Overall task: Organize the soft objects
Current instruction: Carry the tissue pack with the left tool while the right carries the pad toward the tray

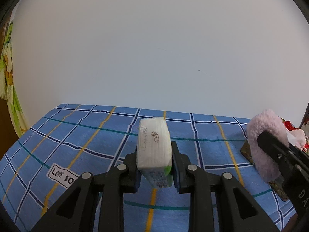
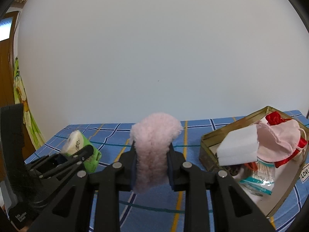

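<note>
From my left claw's camera, my left claw is nearly closed, its blue-padded black jaws pressing both flanks of a white, soft-sided rectangular tissue pack with a green plastic end. The pack stands on edge between the jaws, its smooth wrapper faintly ribbed and printed with dark characters, its far end jutting past the fingertips above the middle of the blue checked tablecloth. The cloth is a flat weave crossed by white, navy, yellow and teal lines, with a white "LOVE" label sewn on near its left side. Behind the far edge rises a plain white wall; a green floral curtain hangs at the left. At the right edge my right claw grips a pale pink, fluffy plush piece.

From my right claw's camera, that right claw is likewise nearly closed, squeezing the pink plush piece, which bulges woolly and rounded above the jaws over the middle of the cloth. Toward the right edge sits a shallow gold-rimmed metal tin holding a white foam block, a pink cloth mask, red ribbon and crinkly packets. On the left, my left claw points slightly downward, with the tissue pack.
</note>
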`<state>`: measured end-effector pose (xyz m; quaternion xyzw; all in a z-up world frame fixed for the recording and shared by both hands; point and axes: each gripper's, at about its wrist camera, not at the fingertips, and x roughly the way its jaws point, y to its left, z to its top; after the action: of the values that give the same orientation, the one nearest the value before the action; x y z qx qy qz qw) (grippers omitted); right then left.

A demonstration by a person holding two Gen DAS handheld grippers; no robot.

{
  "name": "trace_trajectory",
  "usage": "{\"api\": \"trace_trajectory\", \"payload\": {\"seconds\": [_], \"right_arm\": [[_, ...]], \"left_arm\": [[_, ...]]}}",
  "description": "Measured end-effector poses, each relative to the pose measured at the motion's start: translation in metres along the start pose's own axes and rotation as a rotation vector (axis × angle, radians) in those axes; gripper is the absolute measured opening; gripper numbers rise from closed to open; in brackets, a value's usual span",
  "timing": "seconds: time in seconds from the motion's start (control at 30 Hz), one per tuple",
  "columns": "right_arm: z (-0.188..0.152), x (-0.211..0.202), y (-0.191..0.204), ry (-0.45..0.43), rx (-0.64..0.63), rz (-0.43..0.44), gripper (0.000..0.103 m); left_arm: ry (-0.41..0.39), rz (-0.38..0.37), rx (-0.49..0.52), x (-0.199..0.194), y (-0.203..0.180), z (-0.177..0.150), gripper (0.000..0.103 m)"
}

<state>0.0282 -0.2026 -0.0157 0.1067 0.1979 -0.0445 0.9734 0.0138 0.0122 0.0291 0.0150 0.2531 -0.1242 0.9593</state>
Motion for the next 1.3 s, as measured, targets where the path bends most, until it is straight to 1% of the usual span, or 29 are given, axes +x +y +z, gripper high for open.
{"api": "trace_trajectory", "payload": {"seconds": [0.17, 0.43, 1.0, 1.3], "right_arm": [[-0.001, 0.001, -0.001, -0.003, 0.000, 0.007, 0.026], [-0.001, -0.024, -0.012, -0.029, -0.036, -0.004, 0.026], [0.002, -0.072, -0.022, -0.065, -0.035, -0.020, 0.026], [0.002, -0.101, -0.036, -0.090, -0.012, -0.046, 0.026]], "left_arm": [[0.006, -0.003, 0.002, 0.001, -0.003, -0.004, 0.028], [0.010, -0.022, 0.014, -0.007, -0.021, -0.009, 0.028], [0.011, -0.061, 0.038, -0.020, -0.057, -0.016, 0.028], [0.002, -0.093, 0.054, -0.026, -0.081, -0.017, 0.028]]}}
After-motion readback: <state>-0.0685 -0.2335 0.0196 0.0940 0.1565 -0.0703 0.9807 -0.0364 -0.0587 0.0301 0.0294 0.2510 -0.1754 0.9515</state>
